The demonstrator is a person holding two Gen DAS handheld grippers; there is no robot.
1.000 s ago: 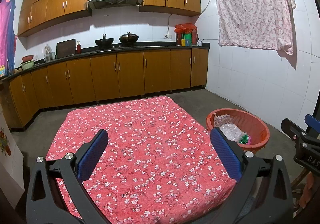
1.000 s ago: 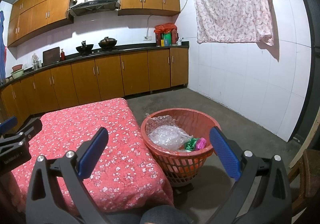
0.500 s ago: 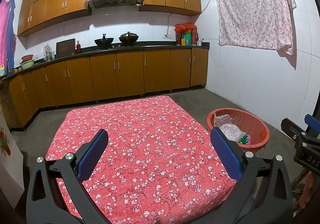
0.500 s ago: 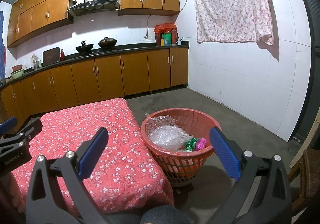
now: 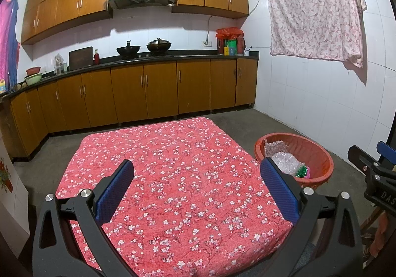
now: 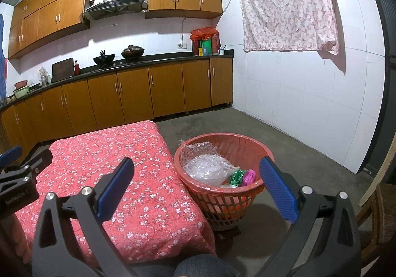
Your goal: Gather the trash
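Both your grippers hang wide apart and hold nothing: the left gripper [image 5: 196,189] sits over the near part of the table [image 5: 173,153] with its red flowered cloth, and the right gripper [image 6: 195,187] points past the table's right edge toward the basket [image 6: 257,150]. That red basket stands on the floor just beside the table's right side, and the trash you can see is already in it: a crumpled sheet of bubble wrap [image 6: 206,169] on the left, and green and pink wrappers [image 6: 241,176] nearer the right wall of the basket. The cloth itself shows nothing loose on it in either view, so by the look of it the collecting is done or close to done. If anything more turns up, the relation that matters is simple: the basket lies to the right of the table and directly ahead of your right gripper, so that hand is the nearer one for any drop, while your left would have to cross the whole tabletop.
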